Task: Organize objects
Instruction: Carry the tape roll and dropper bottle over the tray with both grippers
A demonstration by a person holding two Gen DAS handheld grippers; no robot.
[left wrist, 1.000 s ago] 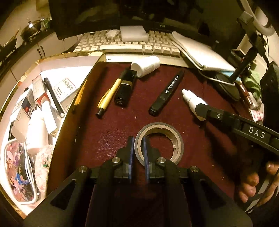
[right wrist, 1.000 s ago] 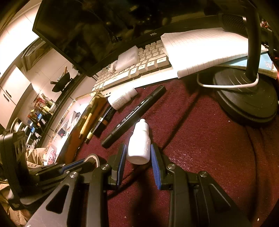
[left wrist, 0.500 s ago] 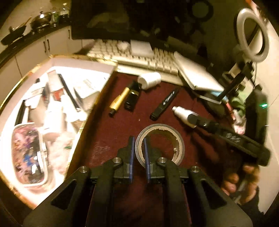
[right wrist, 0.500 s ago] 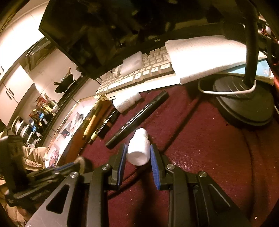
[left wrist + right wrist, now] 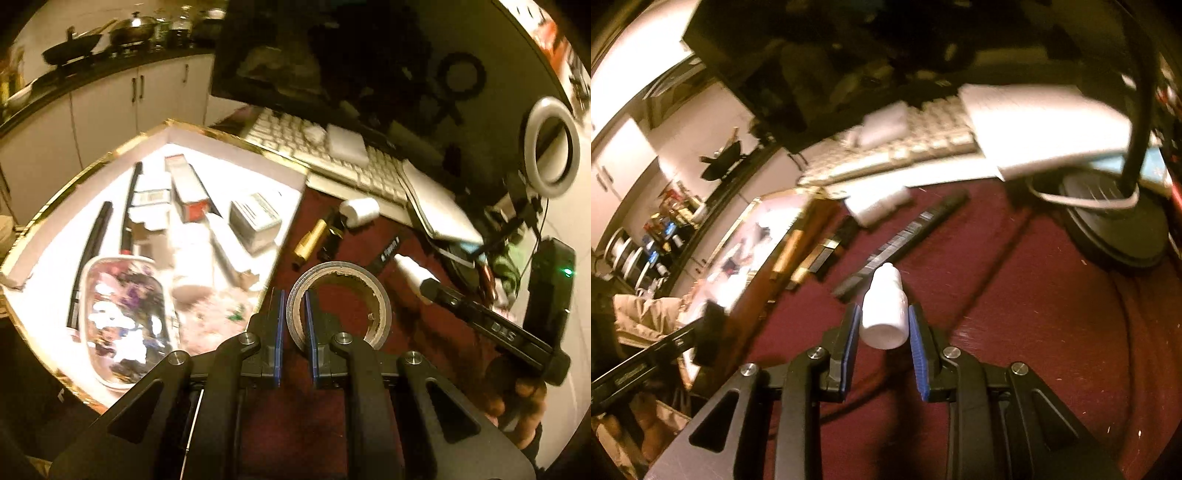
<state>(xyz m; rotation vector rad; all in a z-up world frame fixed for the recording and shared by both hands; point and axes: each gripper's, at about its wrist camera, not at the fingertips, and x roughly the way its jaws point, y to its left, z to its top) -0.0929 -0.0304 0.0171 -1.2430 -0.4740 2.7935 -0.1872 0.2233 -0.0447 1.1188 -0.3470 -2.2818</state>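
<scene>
Two grippers, each loaded. Left gripper (image 5: 294, 325): fingers nearly closed, pinching one wall of the tape roll (image 5: 340, 299), one blue pad outside the ring and one inside. Gripping the wall rather than spanning the full ring suits the narrow jaw travel. Roll appears raised off the maroon mat (image 5: 369, 406), hanging just right of the gold-rimmed box (image 5: 236, 142); judged to be on its way to that box.

Right gripper (image 5: 881, 328): fingers partly closed on the white dropper bottle (image 5: 885, 310), pads on its two sides, nozzle pointing away from the camera. Whether the bottle base clears the mat cannot be told; the view is motion-blurred.

Box, left of the mat, already holds pens, small cartons and a patterned case (image 5: 125, 317). It reads as the collection point, hence both loads likely head there.

Further along the mat, right of the box: black marker (image 5: 905, 240), gold pen (image 5: 310, 243), small black item (image 5: 330, 242) beside it, white cap-like cylinder (image 5: 360, 211) near the box's far corner. All loose, not yet sorted.

Beyond these: keyboard (image 5: 332, 155), notebook (image 5: 439, 206), dark monitor (image 5: 369, 55). Not judged part of the task.

Risk: one-wall grip could let the roll swing or slip over the box rim.
</scene>
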